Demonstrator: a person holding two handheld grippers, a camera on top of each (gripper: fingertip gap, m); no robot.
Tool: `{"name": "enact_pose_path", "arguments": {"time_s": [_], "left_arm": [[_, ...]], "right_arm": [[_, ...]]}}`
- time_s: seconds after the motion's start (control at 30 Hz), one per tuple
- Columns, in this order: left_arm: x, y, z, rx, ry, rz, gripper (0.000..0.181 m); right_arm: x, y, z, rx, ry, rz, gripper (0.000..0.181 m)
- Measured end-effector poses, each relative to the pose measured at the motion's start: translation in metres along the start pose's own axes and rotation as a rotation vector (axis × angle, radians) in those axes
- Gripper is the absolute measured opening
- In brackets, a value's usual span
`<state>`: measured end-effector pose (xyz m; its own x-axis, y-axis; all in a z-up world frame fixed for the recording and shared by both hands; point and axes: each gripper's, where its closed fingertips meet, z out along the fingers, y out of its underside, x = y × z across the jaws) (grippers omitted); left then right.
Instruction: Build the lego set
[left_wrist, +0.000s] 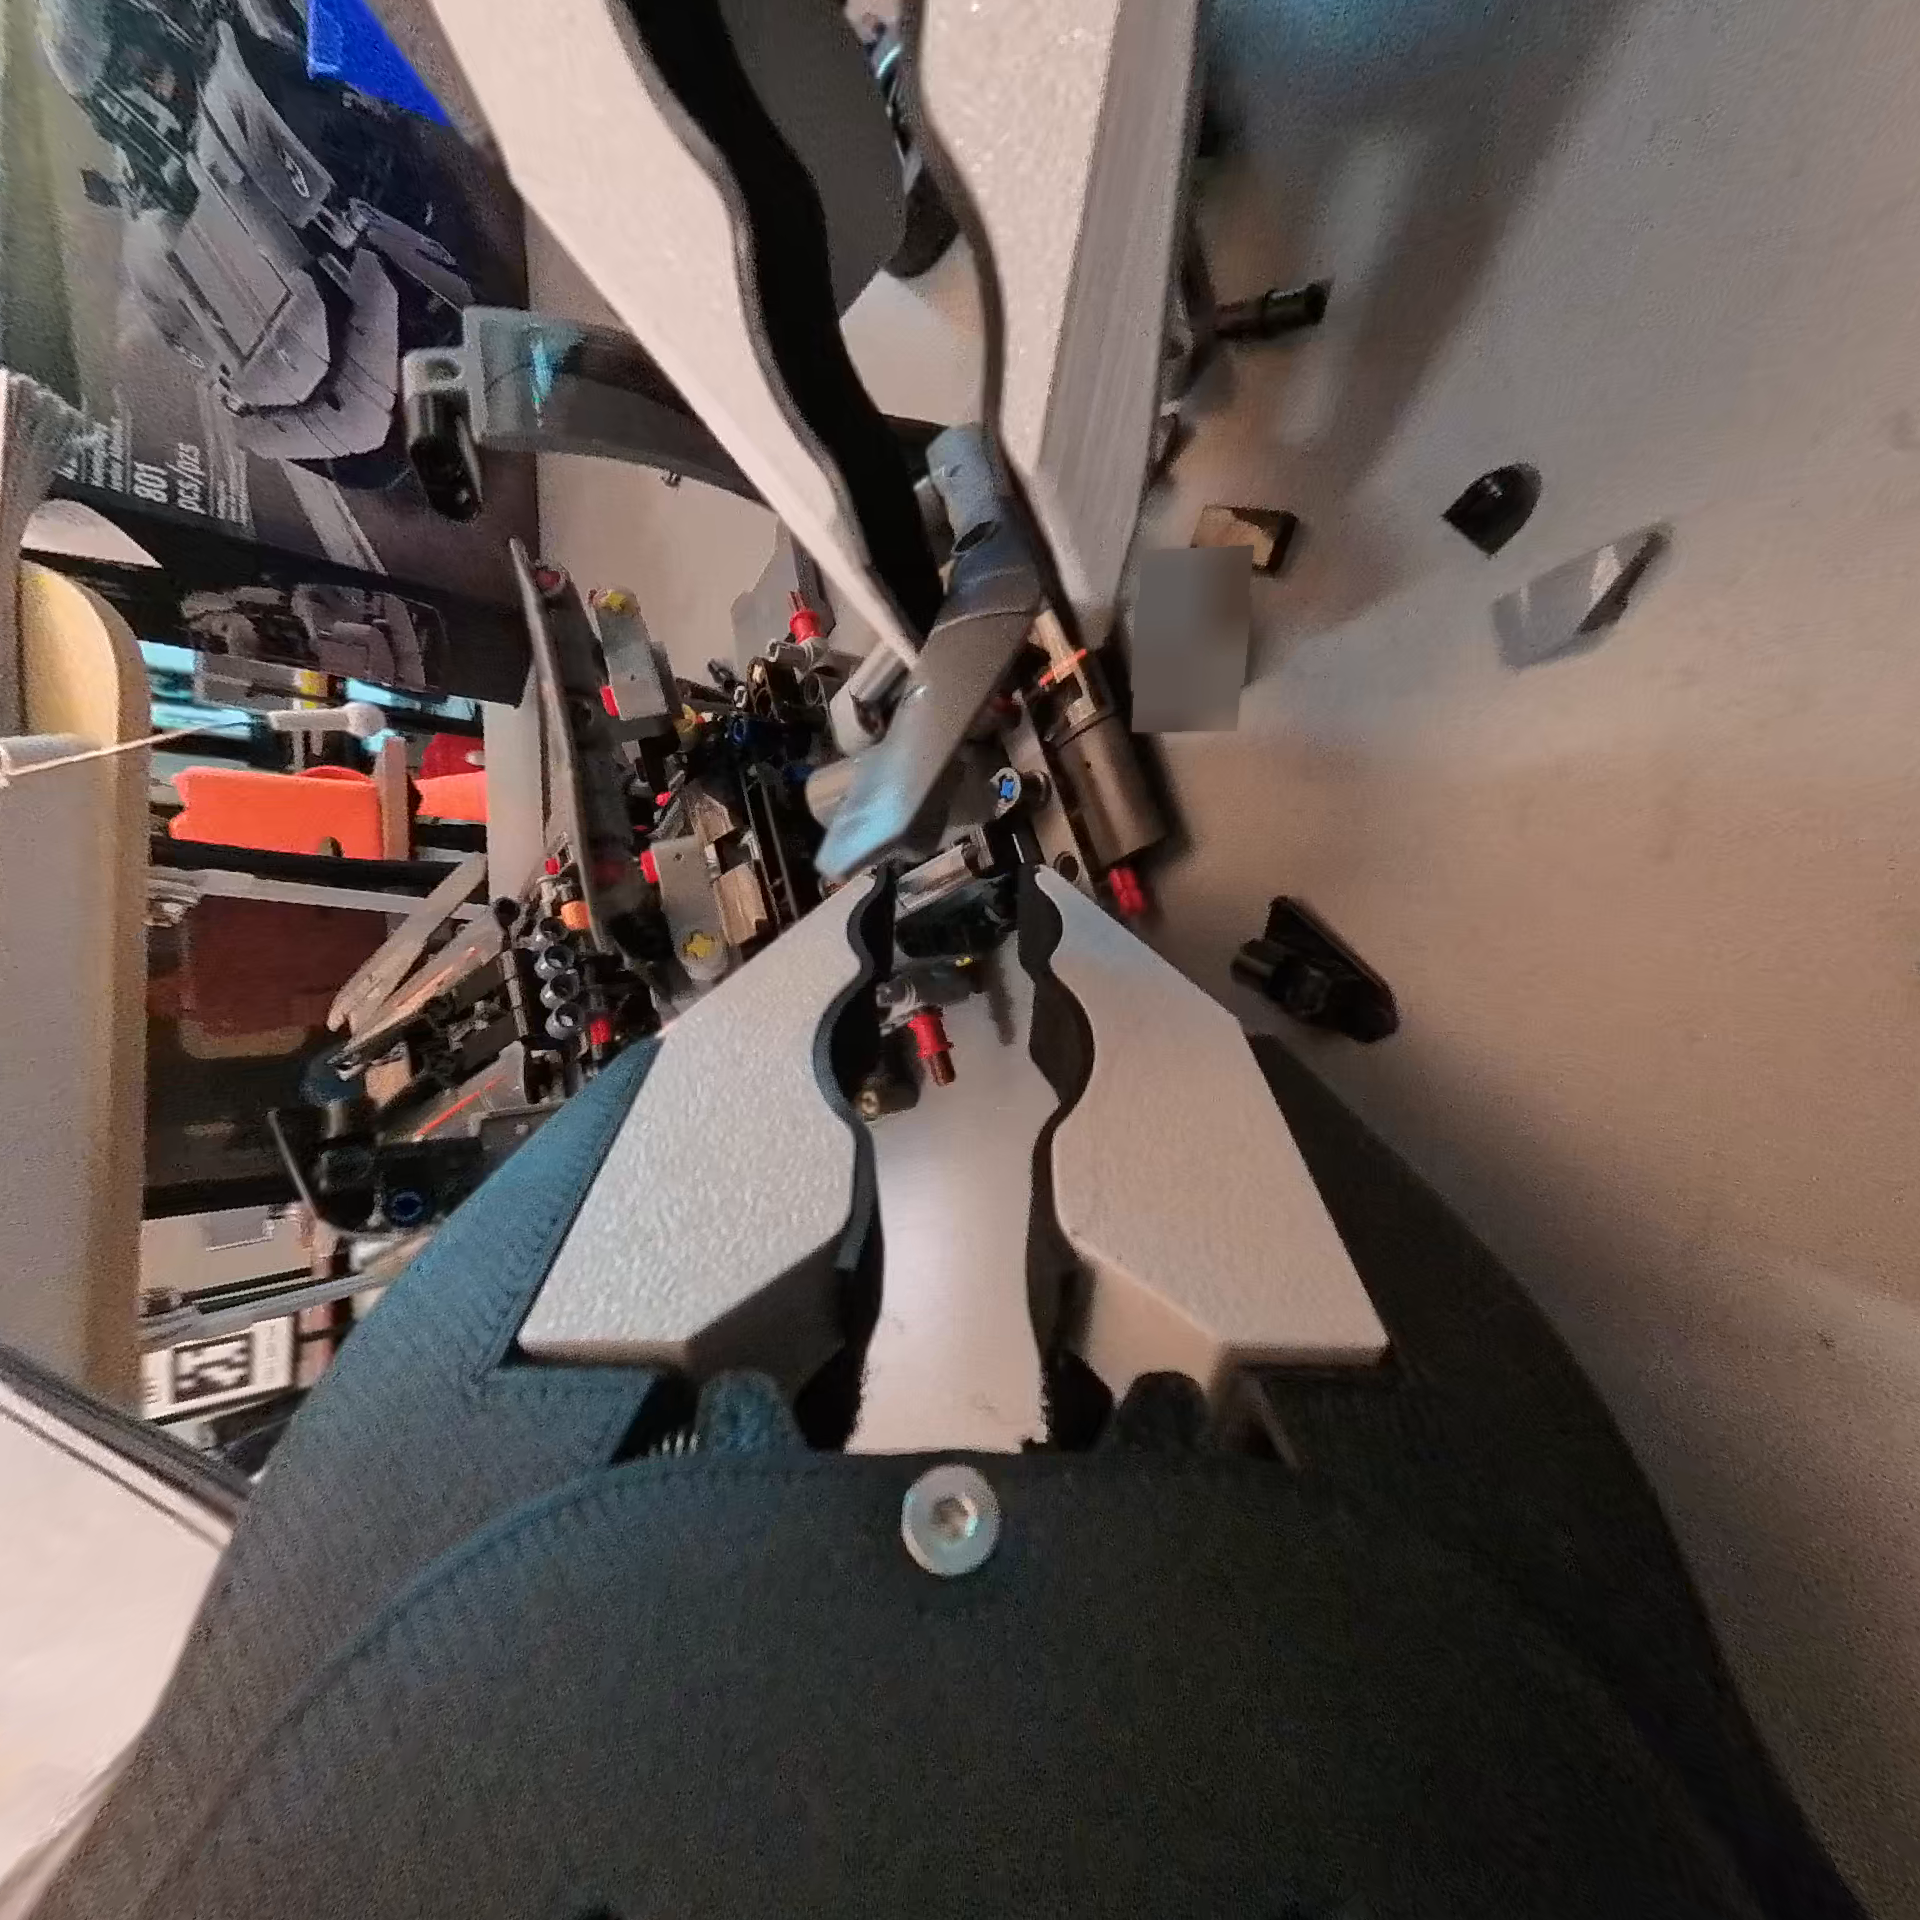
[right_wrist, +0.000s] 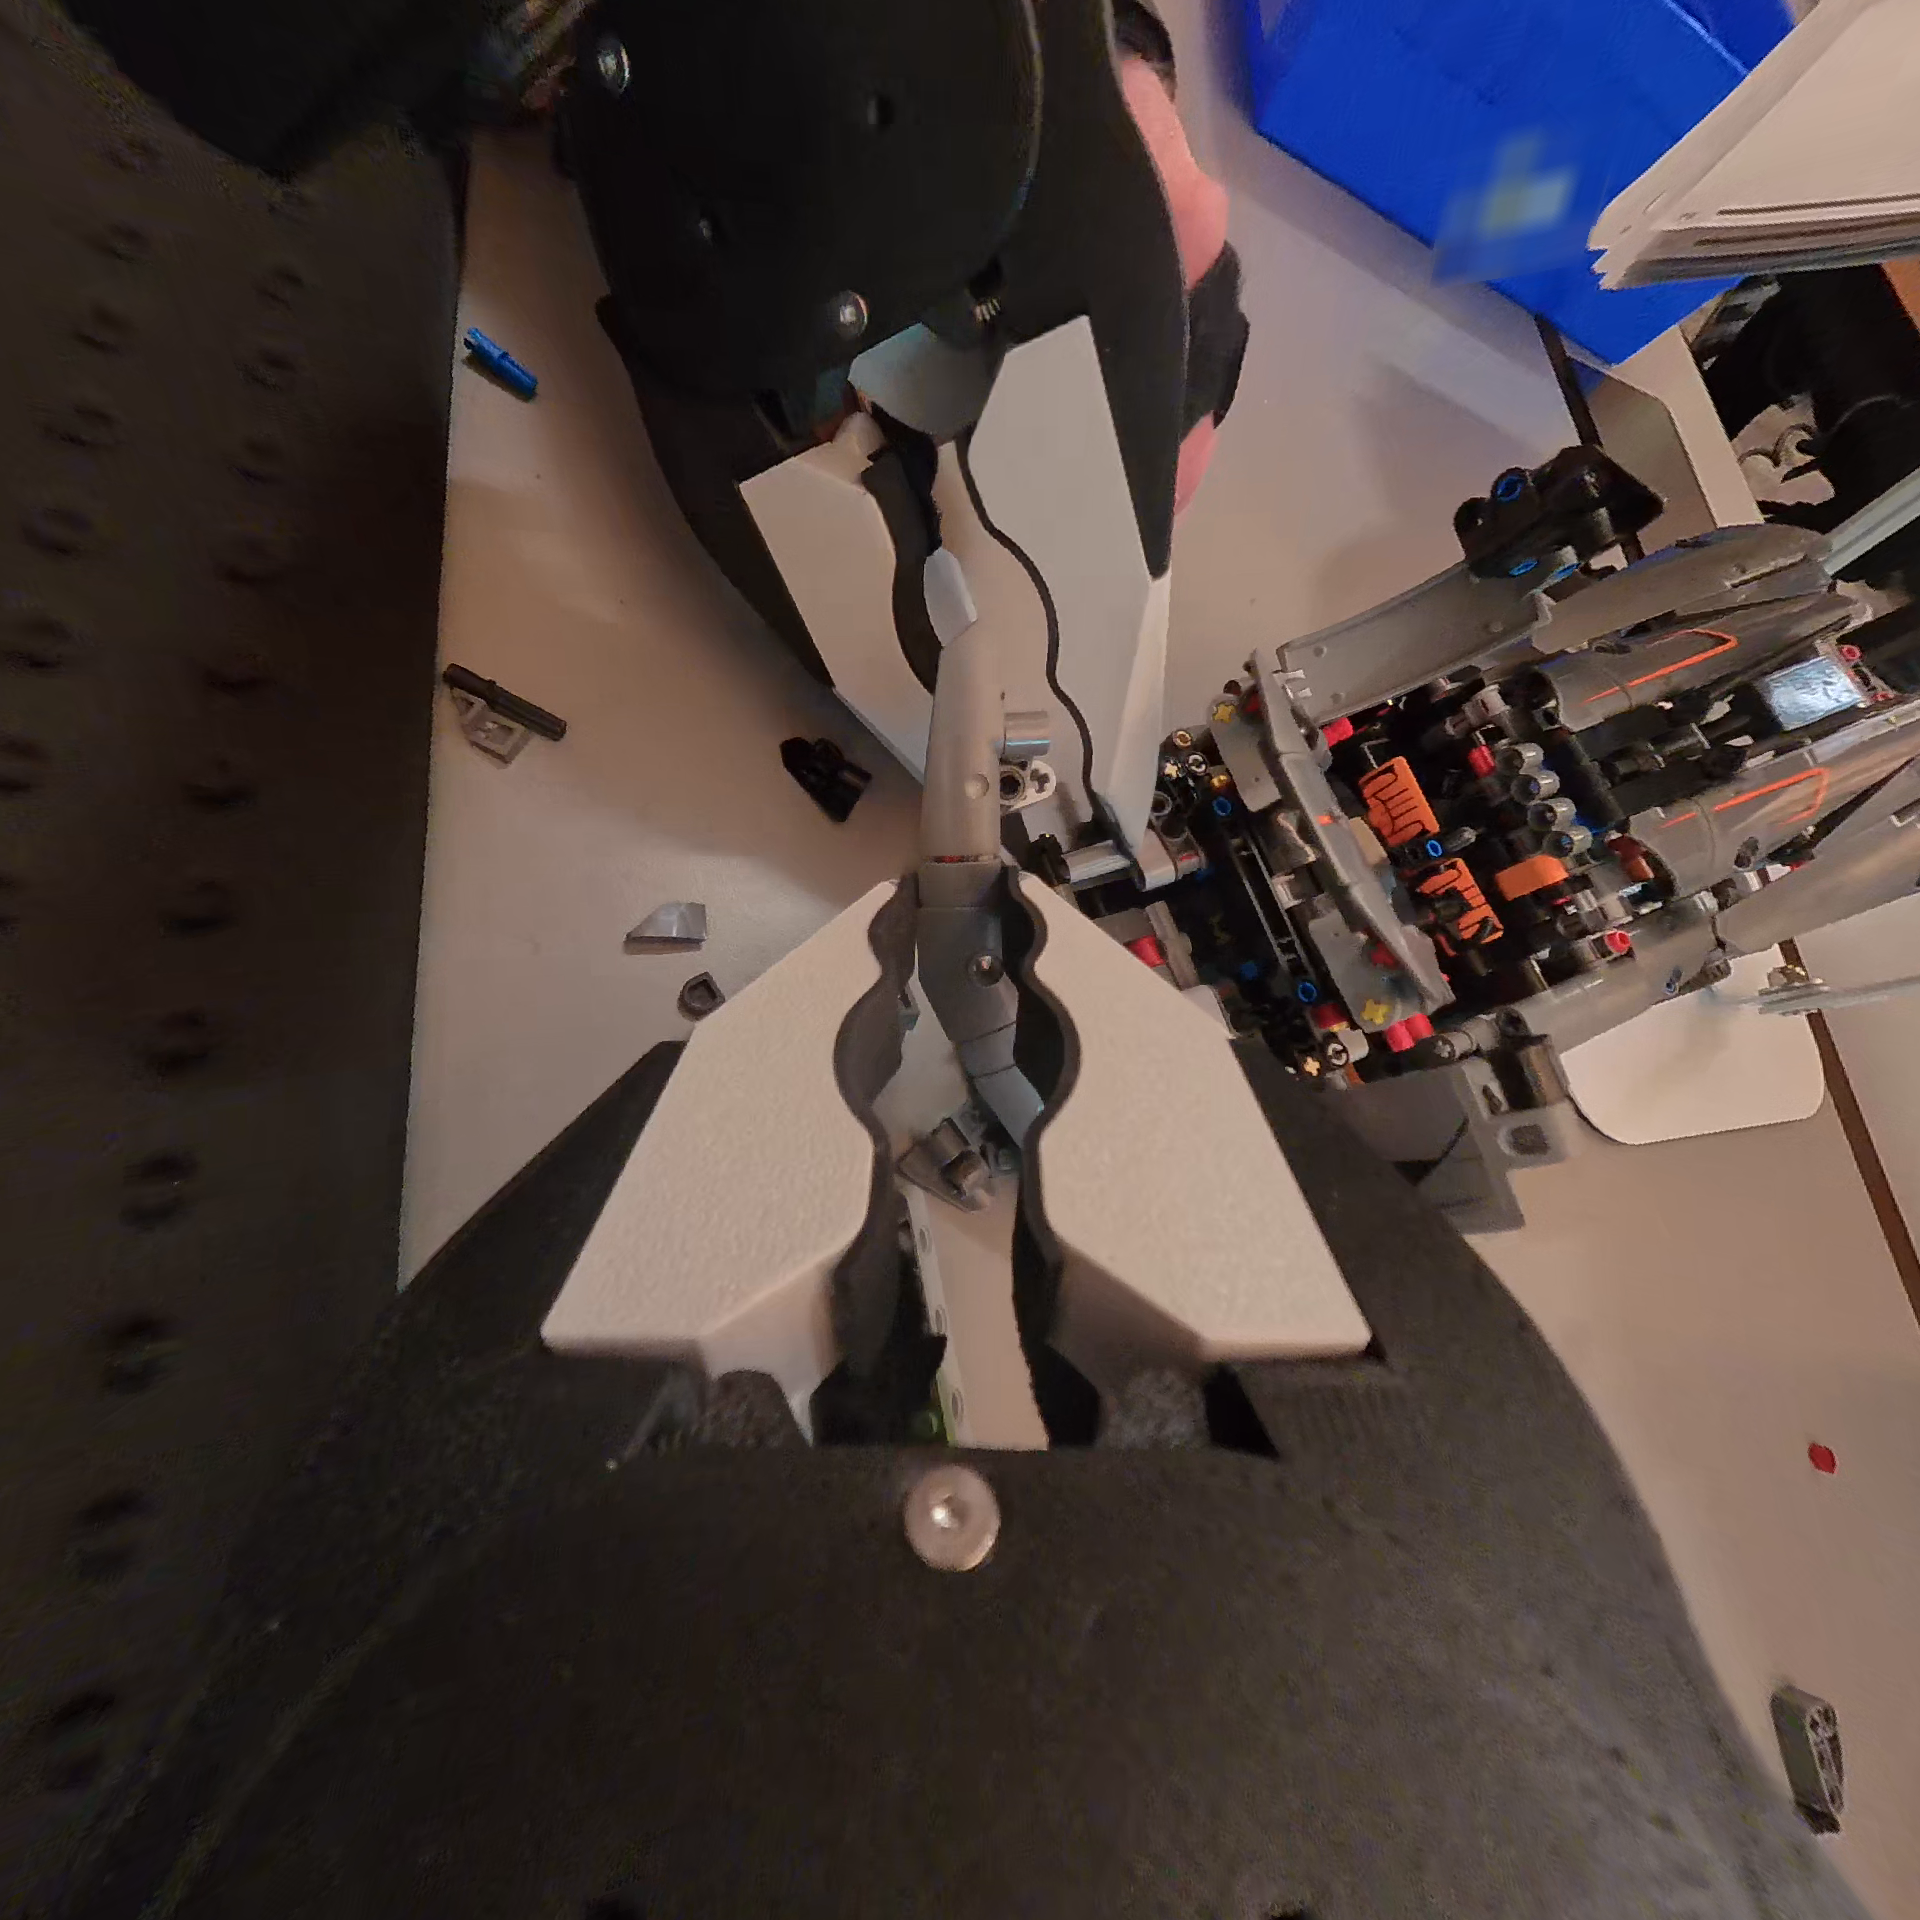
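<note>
The grey, black and orange lego car model lies on the white table; it also shows in the left wrist view. My right gripper is shut on a long curved grey panel piece and holds it against the model's near end. In the left wrist view this gripper comes in from the top with the panel. My left gripper is closed on the model's end, where a dark connector with a red pin sits between its fingers. It shows opposite in the right wrist view.
Loose pieces lie on the table: a grey wedge, black pieces, a black axle, a blue pin, a red bit. A blue bin stands at the back. The set's box stands behind the model. Left tips to right tips: about 5 centimeters. From the right gripper's tips to the black axle is close to 10 centimeters.
</note>
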<state>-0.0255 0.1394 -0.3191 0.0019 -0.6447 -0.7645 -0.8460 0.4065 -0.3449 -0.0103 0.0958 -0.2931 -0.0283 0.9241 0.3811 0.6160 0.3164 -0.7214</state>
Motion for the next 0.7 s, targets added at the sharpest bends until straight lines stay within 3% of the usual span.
{"name": "enact_pose_path", "arguments": {"time_s": [0.27,0.43,0.57,0.7], "left_arm": [[0.0023,0.0005,0.0000,0.033,0.104,-0.198,0.020],[-0.0008,-0.0023,-0.0014,0.021,0.017,-0.053,0.024],[-0.0036,-0.0007,0.0011,0.018,0.010,-0.081,0.029],[-0.0009,-0.0035,0.0031,0.006,-0.021,-0.011,0.020]], "right_arm": [[-0.0006,0.0004,0.0008,0.000,-0.004,0.004,0.013],[-0.0009,0.0008,0.0012,-0.003,-0.006,0.001,0.014],[-0.0004,0.0015,0.0007,-0.004,-0.005,0.005,0.014],[-0.0001,0.0037,0.0009,-0.012,-0.007,0.008,0.014]]}}
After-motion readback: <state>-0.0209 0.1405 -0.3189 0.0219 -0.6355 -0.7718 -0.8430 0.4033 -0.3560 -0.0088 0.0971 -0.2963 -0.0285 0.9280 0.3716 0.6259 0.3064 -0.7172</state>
